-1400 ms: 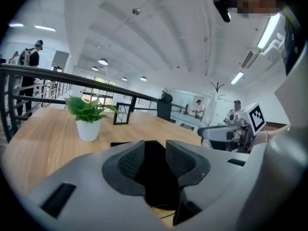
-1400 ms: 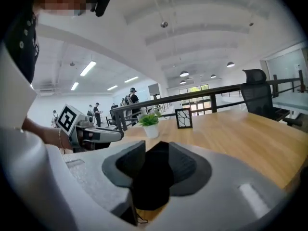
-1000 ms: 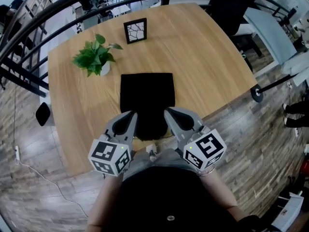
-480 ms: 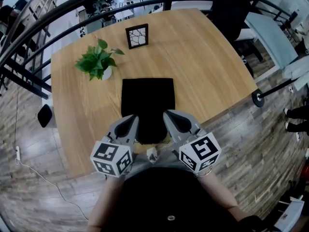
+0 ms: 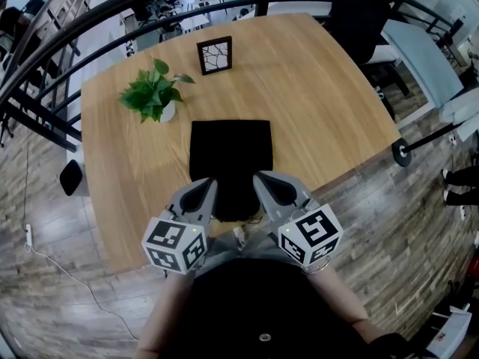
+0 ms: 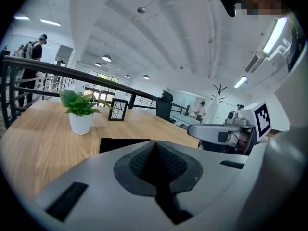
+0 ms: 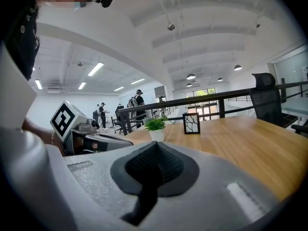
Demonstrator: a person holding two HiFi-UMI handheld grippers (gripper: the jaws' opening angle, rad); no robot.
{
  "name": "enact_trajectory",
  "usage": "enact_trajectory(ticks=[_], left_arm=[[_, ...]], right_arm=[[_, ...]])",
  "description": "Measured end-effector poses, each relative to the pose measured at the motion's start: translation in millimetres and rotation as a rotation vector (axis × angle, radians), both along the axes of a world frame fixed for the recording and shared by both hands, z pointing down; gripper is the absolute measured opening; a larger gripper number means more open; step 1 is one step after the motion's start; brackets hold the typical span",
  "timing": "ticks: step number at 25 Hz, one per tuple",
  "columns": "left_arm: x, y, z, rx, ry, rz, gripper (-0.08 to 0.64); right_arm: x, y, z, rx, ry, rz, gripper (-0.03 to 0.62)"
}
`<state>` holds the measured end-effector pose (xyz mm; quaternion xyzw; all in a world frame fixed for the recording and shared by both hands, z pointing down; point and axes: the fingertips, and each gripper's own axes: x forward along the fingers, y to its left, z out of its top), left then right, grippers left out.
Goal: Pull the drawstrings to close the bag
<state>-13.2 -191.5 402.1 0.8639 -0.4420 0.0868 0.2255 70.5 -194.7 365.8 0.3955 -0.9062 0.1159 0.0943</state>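
Observation:
A flat black bag (image 5: 230, 152) lies on the wooden table (image 5: 322, 103), its near end at the table's front edge. My left gripper (image 5: 206, 185) sits over the bag's near left corner and my right gripper (image 5: 261, 179) over its near right corner. Both are shut. In the left gripper view the gripper (image 6: 155, 143) has its jaws pressed together with nothing between them, and the bag (image 6: 120, 143) lies just beyond. The right gripper (image 7: 155, 144) shows the same in its own view. A thin dark cord (image 5: 258, 217) shows by the bag's near end; no grip on it is visible.
A potted green plant (image 5: 152, 94) stands at the left of the table and a small black picture frame (image 5: 215, 54) at its far side. A dark railing (image 5: 112, 2) curves behind, and an office chair (image 5: 359, 10) stands at the far right. A small pale object (image 5: 239, 235) lies by my torso.
Both grippers stay in place and shut. Only the head camera has shifted a little, so the table and bag sit slightly lower in the picture.

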Motion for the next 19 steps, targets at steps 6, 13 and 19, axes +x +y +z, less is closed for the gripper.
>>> enact_trajectory(ticks=[6,13,19], left_arm=[[0.7,4.5,-1.4,-0.002,0.0,0.006,0.015],[4.6,10.4,-2.4,-0.006,0.008,0.026,0.015],[8.5,11.6,-4.3,-0.008,0.007,0.051,0.015]], right_arm=[[-1.3,5.8,1.2,-0.005,0.006,-0.013,-0.003],[1.0,11.5,-1.1,0.005,0.005,-0.007,-0.003],[0.6,13.1,0.2,-0.004,0.002,-0.003,-0.003]])
